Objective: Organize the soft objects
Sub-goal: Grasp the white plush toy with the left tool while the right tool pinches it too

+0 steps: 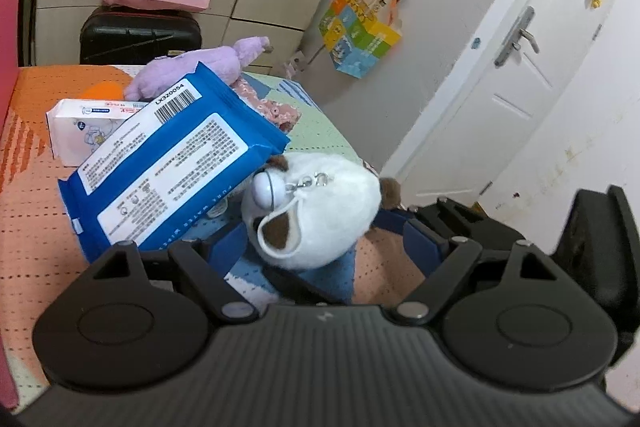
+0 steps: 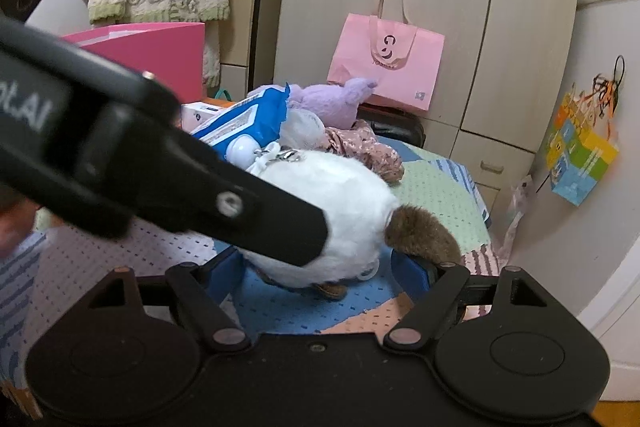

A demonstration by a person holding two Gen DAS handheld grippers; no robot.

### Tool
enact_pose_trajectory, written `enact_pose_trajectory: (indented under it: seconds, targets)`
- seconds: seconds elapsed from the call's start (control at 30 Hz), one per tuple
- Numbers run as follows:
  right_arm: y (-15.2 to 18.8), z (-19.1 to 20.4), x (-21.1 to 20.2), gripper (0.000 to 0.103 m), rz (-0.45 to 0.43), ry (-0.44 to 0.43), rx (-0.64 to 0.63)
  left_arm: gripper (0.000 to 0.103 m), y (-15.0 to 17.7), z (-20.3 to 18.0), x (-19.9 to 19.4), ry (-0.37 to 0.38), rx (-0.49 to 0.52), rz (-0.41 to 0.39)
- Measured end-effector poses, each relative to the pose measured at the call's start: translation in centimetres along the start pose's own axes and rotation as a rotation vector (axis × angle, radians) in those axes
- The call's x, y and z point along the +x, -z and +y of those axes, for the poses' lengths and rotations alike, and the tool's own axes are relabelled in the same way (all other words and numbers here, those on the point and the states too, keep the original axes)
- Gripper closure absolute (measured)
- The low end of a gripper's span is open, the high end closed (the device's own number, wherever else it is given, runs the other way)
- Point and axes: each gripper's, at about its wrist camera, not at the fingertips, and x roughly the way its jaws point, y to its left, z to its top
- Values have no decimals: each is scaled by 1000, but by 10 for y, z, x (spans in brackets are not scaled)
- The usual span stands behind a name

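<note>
Bedding in orange, pink, green and blue patches is covering the bed [image 1: 36, 211] on which a small heap of soft things is lying. A white plush toy [image 1: 320, 223] with brown ears and a metal key clip is being framed by both wrist cameras, near the bed's edge. A blue pack of wet wipes [image 1: 172, 167] is being propped on the toy, one corner touching it, with a white tissue pack [image 1: 80, 131] and a purple plush [image 1: 192, 71] behind it and a crumpled floral cloth [image 1: 276, 107] just beside them.

The left hand-held gripper [image 1: 320, 247] is being held with its blue-padded jaws spread, the white toy lying between them; no pressing of the pads on the fur can be made out. The right hand-held gripper [image 2: 320, 267] is likewise being held wide apart around the same toy, seen from its brown-eared side, with the black body of the left tool crossing that view.

The step in hand is judged to be the pick-up of the white toy, not yet gripped. The next move is likely to call for one pair of jaws being closed on the plush body, clear of the clip, and for a gentle lift, since the wipes pack is leaning on it and may slide.
</note>
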Motion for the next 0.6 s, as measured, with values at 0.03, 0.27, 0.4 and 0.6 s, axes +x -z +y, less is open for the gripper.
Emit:
enact_pose_trajectory:
  seconds: [0.03, 0.27, 0.4, 0.6]
  targets:
    - [0, -1, 1, 18, 2, -5, 5, 19, 0, -1, 3, -8, -3, 3]
    - [5, 0, -2, 21, -22, -34, -11, 37, 1, -1, 10, -70, 14, -2]
    - [8, 1, -7, 28, -58, -41, -10, 37, 6, -5, 13, -105, 46, -1]
    - [12, 5, -13, 30, -91, -28, 14, 38, 14, -16, 6, -135, 82, -22]
